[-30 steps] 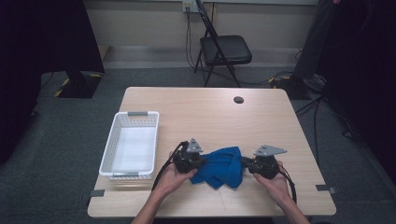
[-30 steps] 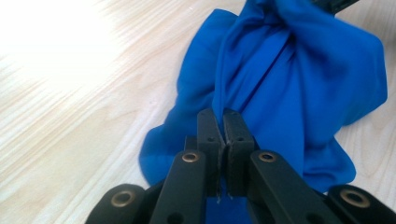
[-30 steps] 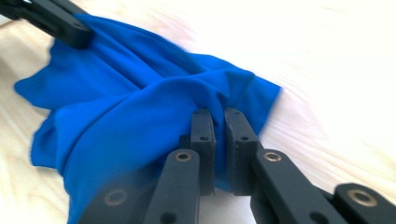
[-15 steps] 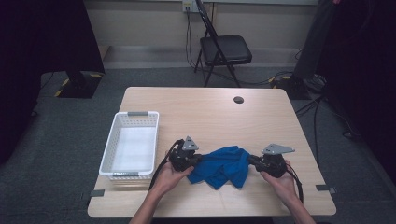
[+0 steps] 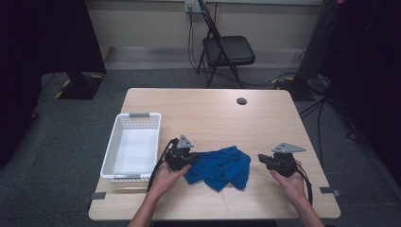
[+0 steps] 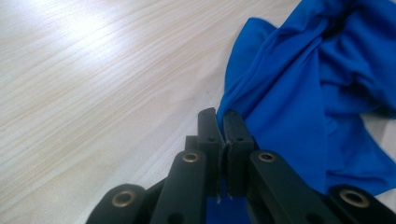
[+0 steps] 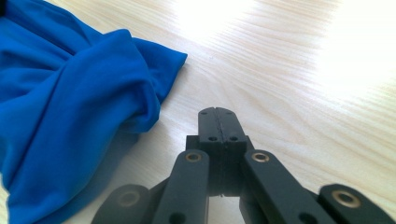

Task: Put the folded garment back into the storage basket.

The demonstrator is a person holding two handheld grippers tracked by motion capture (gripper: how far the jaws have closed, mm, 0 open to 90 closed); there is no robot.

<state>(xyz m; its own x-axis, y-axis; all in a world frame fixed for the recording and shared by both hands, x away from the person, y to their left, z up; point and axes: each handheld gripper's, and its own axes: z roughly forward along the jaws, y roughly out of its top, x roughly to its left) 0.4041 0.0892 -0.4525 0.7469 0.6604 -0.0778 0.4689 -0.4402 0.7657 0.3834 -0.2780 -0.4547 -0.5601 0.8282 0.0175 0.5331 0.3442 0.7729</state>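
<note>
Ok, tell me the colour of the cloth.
Plain bright blue cloth, clearest in the left gripper view.

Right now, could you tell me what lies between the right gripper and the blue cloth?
Nothing: the high view shows a bare strip of table between the right gripper and the blue cloth; its own view shows shut, empty jaws.

Left tool [image 5: 191, 158] pinched closed; right tool [image 5: 261, 158] closed, empty

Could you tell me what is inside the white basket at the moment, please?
The white basket holds nothing visible; its pale floor shows through. The near wall hides a thin strip of floor.
</note>
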